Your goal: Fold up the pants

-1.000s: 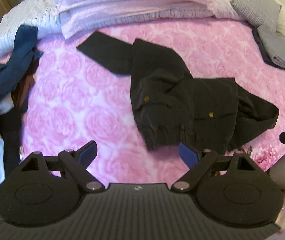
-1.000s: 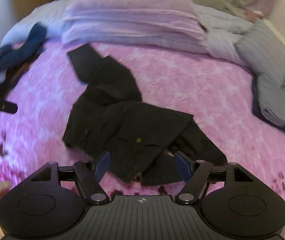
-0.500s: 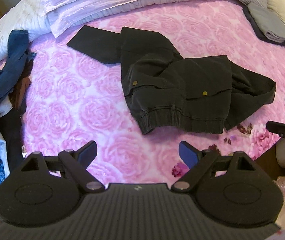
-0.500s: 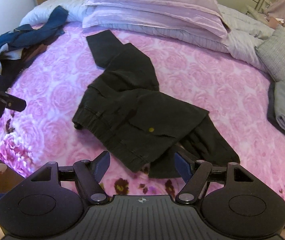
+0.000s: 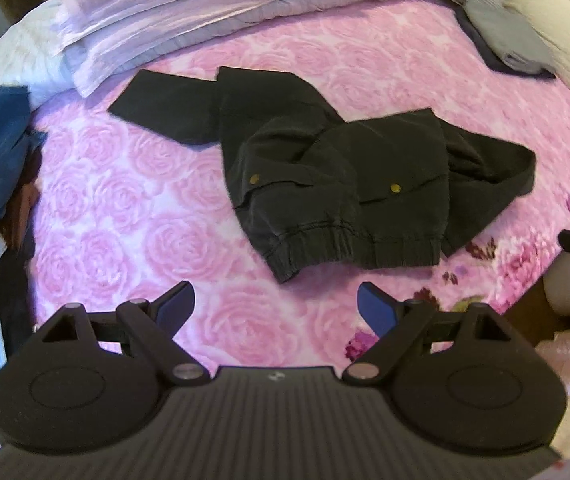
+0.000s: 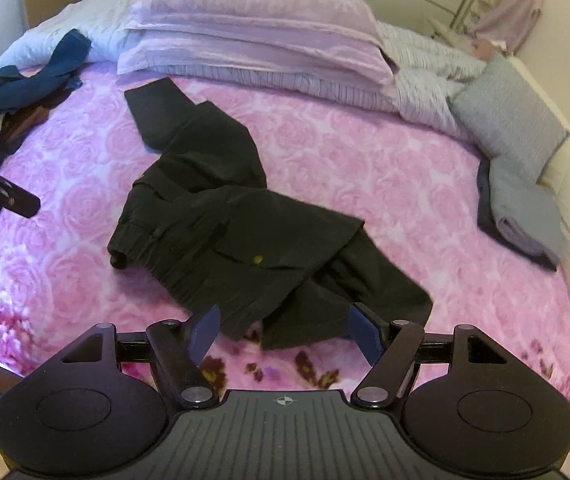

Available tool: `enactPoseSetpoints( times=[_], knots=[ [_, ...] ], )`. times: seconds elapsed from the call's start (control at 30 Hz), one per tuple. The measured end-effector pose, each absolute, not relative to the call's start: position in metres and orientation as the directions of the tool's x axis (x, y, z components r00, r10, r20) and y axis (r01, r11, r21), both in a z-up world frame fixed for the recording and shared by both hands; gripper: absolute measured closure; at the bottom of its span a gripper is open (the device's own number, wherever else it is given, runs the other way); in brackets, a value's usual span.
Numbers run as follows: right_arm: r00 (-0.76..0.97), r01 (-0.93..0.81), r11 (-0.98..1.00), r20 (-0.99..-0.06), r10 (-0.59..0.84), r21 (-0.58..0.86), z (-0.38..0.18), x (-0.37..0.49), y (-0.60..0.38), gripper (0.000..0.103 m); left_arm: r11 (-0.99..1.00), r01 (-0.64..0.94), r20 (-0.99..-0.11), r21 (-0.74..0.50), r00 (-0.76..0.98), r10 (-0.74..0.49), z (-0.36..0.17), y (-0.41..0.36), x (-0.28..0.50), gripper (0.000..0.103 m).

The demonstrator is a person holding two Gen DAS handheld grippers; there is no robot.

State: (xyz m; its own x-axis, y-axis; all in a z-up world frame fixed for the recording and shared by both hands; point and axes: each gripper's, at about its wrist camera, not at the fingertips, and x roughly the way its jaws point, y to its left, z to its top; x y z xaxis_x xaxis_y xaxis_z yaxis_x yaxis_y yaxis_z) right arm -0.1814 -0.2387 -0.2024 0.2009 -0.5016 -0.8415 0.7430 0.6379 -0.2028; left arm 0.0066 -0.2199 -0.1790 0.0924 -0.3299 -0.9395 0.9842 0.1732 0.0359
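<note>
While both grippers hang over the near edge of the bed, the scene reads so:

Pants: black pants [image 5: 337, 184] lie crumpled near the middle of the pink rose-patterned bedspread [image 5: 125, 208], elastic waistband toward the near edge, two small brass snaps showing on the pocket flaps.
Pant legs: one leg runs away toward the pillows; the other is bunched and doubled back on the right side, ending close to the bed's near edge.
Left gripper: left gripper [image 5: 275, 306] has its blue-padded fingers spread wide, with nothing between them.
Pants relative to left gripper: waistband lies just ahead of the fingertips and a little to the right, apart from them.
Right gripper: right gripper [image 6: 285, 328] also has its fingers wide apart and holds nothing.
Pants relative to right gripper: the near corner of the waistband and the doubled-back leg sit between and just beyond the two fingertips; whether the pads touch cloth cannot be told.
Pillows: pale lilac pillows [image 6: 253, 40] stacked at the far side.
Left of bed: a heap of blue clothes [image 5: 1, 168].
Right of bed: folded grey garments [image 6: 521, 208], well apart from the pants.
</note>
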Motion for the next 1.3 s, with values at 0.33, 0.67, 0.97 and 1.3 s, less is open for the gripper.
enactPoseSetpoints(
  times=[0.33, 0.67, 0.97, 1.3],
  knots=[
    [0.372, 0.454, 0.853, -0.815, -0.445, -0.258, -0.22, -0.216, -0.293, 0.035, 0.548, 0.834, -0.933, 0.063, 0.244, -0.263, -0.191, -0.203, 0.006, 0.017],
    [0.426, -0.108, 0.941, -0.87, -0.249, -0.322, -0.324, -0.244, -0.321, 0.035, 0.852, 0.522, -0.948, 0.042, 0.291, -0.131, -0.25, -0.133, -0.031, 0.018],
    [0.47, -0.434, 0.806, -0.865, -0.177, -0.401, -0.428, -0.205, -0.306, 0.035, 0.963, 0.262, -0.963, 0.058, 0.27, -0.015, -0.311, -0.061, -0.029, 0.021],
    [0.5, -0.405, 0.863, -0.863, -0.069, -0.304, -0.448, -0.157, -0.334, 0.094, 0.959, 0.274, -0.963, 0.078, 0.271, 0.001, -0.328, -0.071, -0.032, 0.025]
  ],
)
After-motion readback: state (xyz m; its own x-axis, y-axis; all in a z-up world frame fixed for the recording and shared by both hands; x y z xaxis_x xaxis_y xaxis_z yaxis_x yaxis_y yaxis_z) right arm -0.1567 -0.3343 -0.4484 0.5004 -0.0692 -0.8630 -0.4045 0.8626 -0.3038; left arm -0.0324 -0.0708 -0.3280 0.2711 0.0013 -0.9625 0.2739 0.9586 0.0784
